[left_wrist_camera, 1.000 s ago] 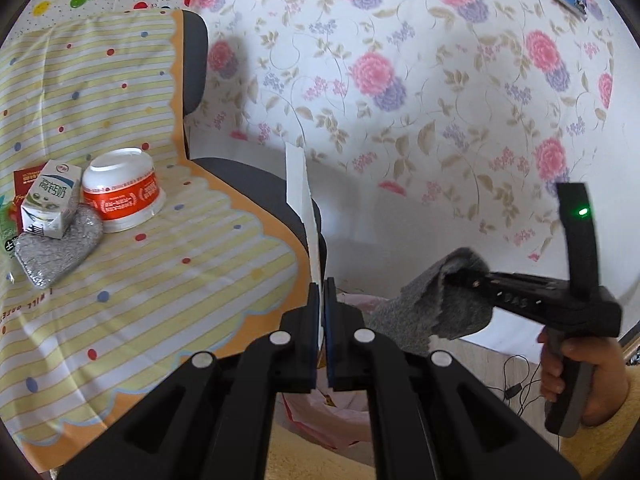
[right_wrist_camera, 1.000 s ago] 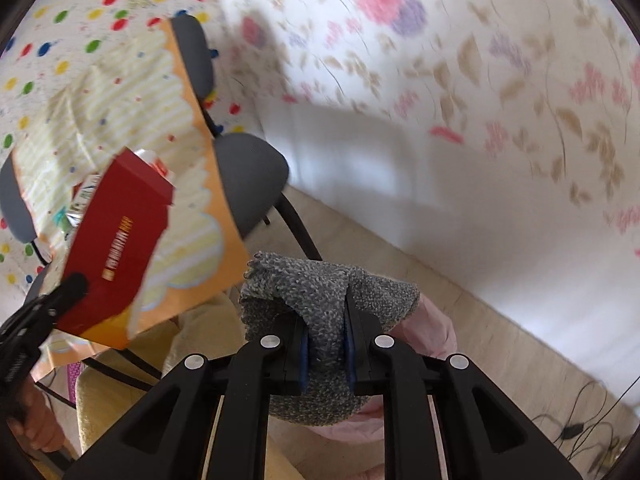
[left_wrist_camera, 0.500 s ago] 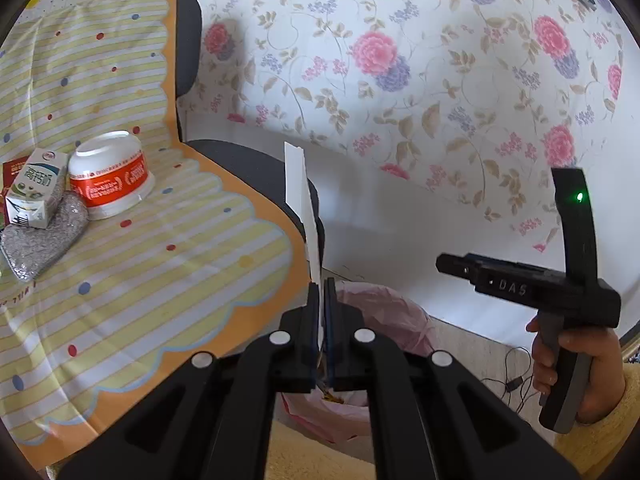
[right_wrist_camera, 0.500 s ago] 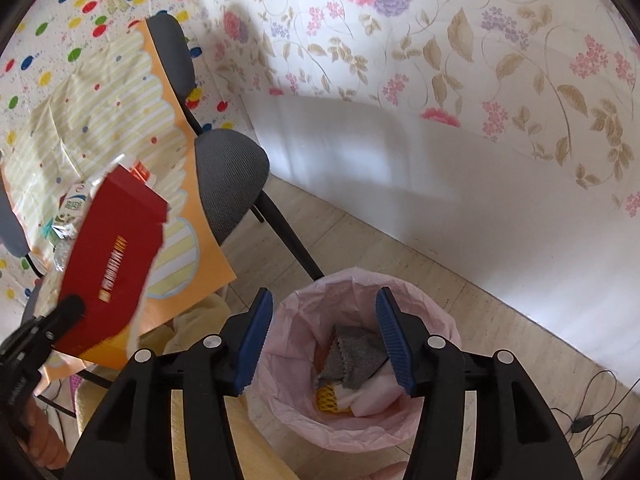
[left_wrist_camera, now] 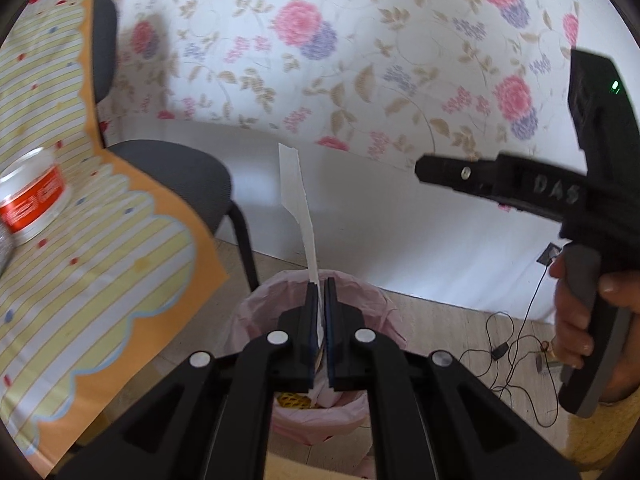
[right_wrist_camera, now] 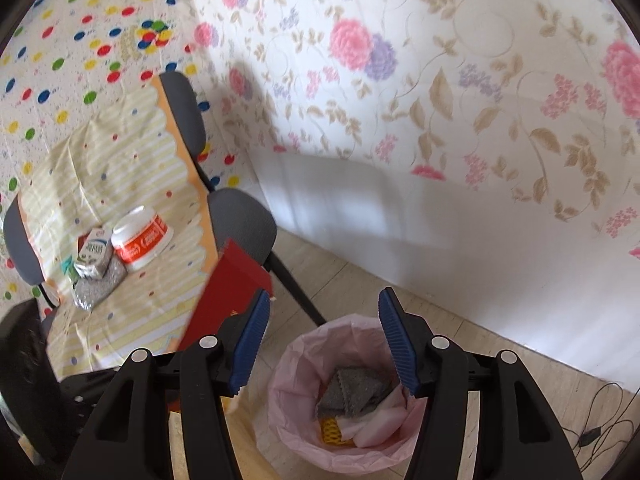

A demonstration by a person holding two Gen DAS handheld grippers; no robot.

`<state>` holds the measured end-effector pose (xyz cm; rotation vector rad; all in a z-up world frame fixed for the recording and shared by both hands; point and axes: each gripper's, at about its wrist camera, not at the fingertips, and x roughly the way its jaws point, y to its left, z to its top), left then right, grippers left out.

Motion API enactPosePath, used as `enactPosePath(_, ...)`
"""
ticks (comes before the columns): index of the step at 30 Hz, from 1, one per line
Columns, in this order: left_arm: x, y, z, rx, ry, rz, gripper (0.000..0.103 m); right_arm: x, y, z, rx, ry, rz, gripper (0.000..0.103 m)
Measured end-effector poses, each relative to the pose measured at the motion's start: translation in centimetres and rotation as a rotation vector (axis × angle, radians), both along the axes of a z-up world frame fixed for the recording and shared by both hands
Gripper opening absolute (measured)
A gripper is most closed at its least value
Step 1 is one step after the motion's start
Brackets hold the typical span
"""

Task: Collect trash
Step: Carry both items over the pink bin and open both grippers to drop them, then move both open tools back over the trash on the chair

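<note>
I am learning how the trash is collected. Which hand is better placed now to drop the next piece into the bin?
Left. The left tool is shut on the red carton, right above the pink-lined bin. The right tool is open and empty.

Left gripper (left_wrist_camera: 319,286) points forward and down, jaws pinched tight on a thin red carton (right_wrist_camera: 230,300) that shows edge-on and white between the pads. Right gripper (right_wrist_camera: 324,344) angles downward too, blue pads (right_wrist_camera: 394,338) standing well apart with nothing between them; its jaws have just been opening. From the left wrist view the right hand (left_wrist_camera: 580,312) wraps the grip handle, fingers curled round it, tool body reaching in from the right edge.
</note>
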<state>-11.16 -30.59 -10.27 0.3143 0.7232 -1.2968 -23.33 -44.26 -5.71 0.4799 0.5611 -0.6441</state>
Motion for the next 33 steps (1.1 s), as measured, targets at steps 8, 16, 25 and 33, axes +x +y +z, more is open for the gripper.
enactPosePath(8, -0.4, -2.4, -0.8, 0.015, -0.025, -0.022, 0.042, -0.9, -1.1, -0.5, 0.015, -0.001, -0.016, 0.058)
enactPosePath(16, 2.6, 0.6, -1.8, 0.074, -0.034, 0.141, 0.042, -0.1, -0.7, -0.9, 0.022, -0.003, 0.004, 0.058)
enactPosePath(25, 5.3, 4.9, -0.7, 0.086, -0.054, 0.284, 0.042, 2.6, 1.3, 0.2, 0.013, -0.011, 0.074, 0.058)
enactPosePath(33, 8.7, 10.9, 2.0, 0.043, -0.099, 0.455, 0.042, 8.7, 4.9, 1.3, -0.003, -0.013, 0.227, 0.058)
